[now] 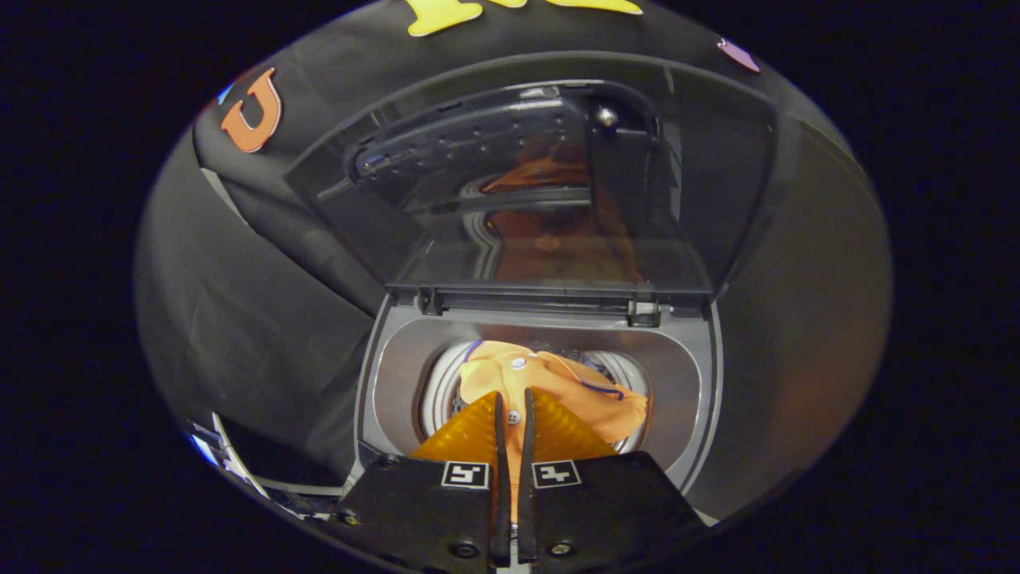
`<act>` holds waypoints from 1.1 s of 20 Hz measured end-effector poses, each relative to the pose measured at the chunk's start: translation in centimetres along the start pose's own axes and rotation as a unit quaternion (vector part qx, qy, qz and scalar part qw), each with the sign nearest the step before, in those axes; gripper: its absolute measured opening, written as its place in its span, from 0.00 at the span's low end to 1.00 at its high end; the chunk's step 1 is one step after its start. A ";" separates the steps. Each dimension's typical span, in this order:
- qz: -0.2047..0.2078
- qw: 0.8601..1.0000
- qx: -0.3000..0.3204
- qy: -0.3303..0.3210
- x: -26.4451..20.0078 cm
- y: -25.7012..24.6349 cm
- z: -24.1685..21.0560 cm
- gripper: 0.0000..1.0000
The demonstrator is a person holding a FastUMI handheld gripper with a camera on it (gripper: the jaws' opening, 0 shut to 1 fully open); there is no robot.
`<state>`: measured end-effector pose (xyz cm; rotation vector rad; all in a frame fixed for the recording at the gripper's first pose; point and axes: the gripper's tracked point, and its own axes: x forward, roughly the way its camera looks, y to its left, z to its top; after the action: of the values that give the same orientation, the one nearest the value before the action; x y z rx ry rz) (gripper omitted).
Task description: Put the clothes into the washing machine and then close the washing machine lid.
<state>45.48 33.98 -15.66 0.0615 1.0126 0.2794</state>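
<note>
Orange cotton shirt with white buttons [550, 383] hangs pinched in my jaws [511, 418], which are pressed nearly together on a fold of it. It drapes toward twelve o'clock over the round white drum [434, 395] of the grey top-loading washing machine [701, 383], whose dark glass lid [542, 183] stands upright beyond. I judge loading is under way; next I should lower, spread, then reach for that lid.

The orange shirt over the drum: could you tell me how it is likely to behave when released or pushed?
The orange shirt looks soft and creased, so probably floppy and light. Pinched in the gripper, it drapes over the drum opening; released, it would likely slump in, perhaps catching the rim.
</note>
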 end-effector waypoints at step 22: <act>-0.038 0.998 0.023 0.042 5.4 -0.1 -3.7 0.98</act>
<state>45.12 35.00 -22.12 0.0535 1.1030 0.1896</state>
